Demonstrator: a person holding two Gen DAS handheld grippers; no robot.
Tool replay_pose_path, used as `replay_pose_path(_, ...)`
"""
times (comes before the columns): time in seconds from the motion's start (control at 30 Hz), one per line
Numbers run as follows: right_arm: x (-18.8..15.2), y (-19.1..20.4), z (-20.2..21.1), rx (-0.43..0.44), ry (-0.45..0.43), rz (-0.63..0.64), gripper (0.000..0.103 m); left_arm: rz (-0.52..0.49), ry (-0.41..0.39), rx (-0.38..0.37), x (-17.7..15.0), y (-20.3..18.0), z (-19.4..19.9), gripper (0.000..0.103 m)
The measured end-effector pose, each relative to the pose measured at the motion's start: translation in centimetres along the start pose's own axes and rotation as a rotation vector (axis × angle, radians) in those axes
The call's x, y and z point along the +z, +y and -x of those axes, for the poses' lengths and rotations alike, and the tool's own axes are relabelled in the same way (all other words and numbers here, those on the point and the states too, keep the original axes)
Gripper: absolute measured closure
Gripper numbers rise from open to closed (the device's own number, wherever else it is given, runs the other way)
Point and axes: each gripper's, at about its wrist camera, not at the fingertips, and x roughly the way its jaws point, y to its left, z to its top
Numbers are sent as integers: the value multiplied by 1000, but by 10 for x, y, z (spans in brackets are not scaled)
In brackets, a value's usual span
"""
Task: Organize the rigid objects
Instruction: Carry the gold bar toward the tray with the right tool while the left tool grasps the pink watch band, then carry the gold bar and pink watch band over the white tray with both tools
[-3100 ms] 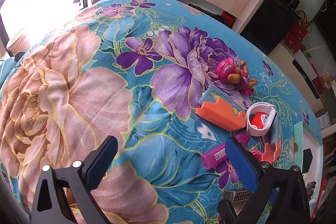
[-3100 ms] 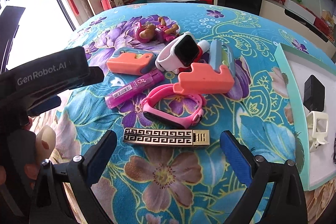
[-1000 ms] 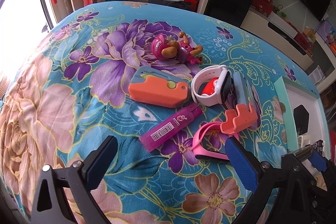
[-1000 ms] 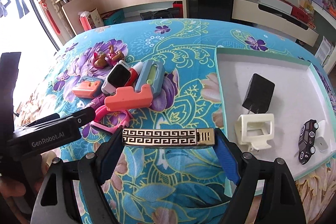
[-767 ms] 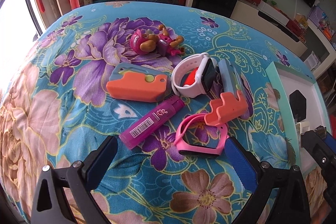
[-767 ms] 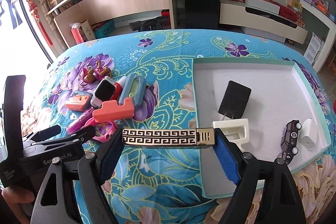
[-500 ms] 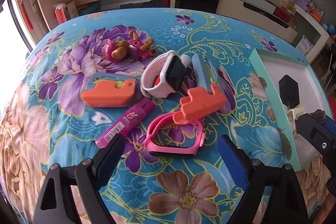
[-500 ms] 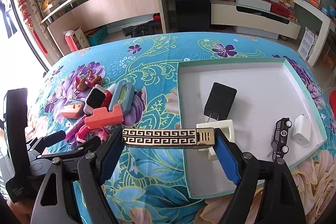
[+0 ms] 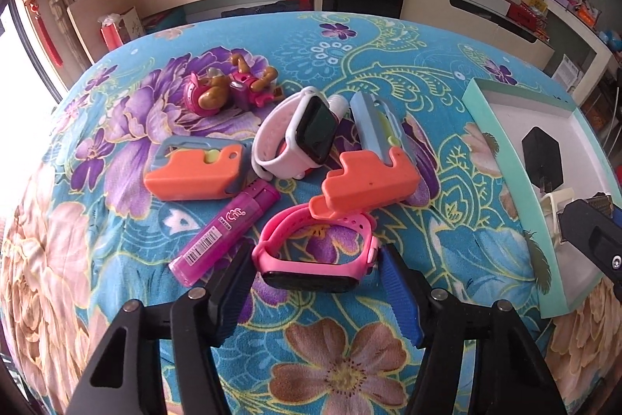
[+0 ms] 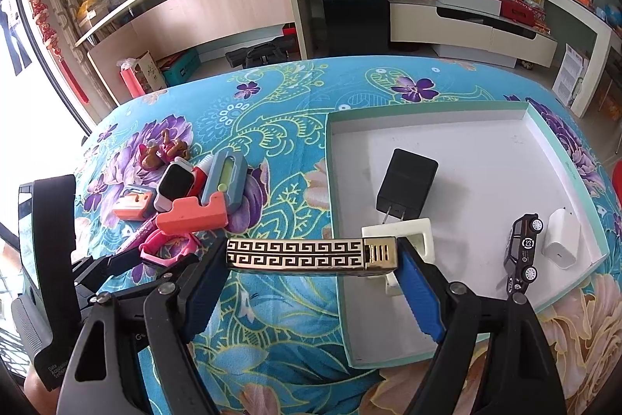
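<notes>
A pink watch (image 9: 309, 279) lies on the flowered cloth, partly under an orange stand (image 9: 369, 181). My left gripper (image 9: 315, 255) straddles the watch. Its jaws are closing, and a thin gap still shows between each blue pad and the watch. My right gripper (image 10: 311, 257) is shut on a gold bar with a black key pattern (image 10: 295, 253), held crosswise. The bar hangs above the near left corner of the teal tray (image 10: 563, 158).
The tray holds a black charger (image 10: 408, 181), a white frame (image 10: 420, 232), a toy car (image 10: 523, 251) and a white plug (image 10: 561, 240). In the pile are an orange cutter (image 9: 194, 174), a white watch (image 9: 299, 139), a purple tube (image 9: 229, 224), a blue-grey case (image 9: 377, 123) and a pink toy (image 9: 229, 88).
The left gripper swung over to the pile and its jaws narrowed around the pink watch. The right gripper took hold of the gold bar and carried it right, over the tray's corner.
</notes>
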Motion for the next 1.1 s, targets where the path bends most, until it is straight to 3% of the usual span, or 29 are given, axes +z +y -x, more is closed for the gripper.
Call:
replay_pose_path(0.4, 3, -9, 11, 6, -39, -30, 20, 4, -170, -32, 11, -1, 59, 36)
replay_pose_path(0.53, 6, -20, 13, -7, -53, -56, 20, -56, -218, -62, 13, -18, 66, 36)
replay_pose_path(1.1, 12, -118, 18, -196, -147, -244, 20, -275, -197, -147, 15, -116, 61, 36)
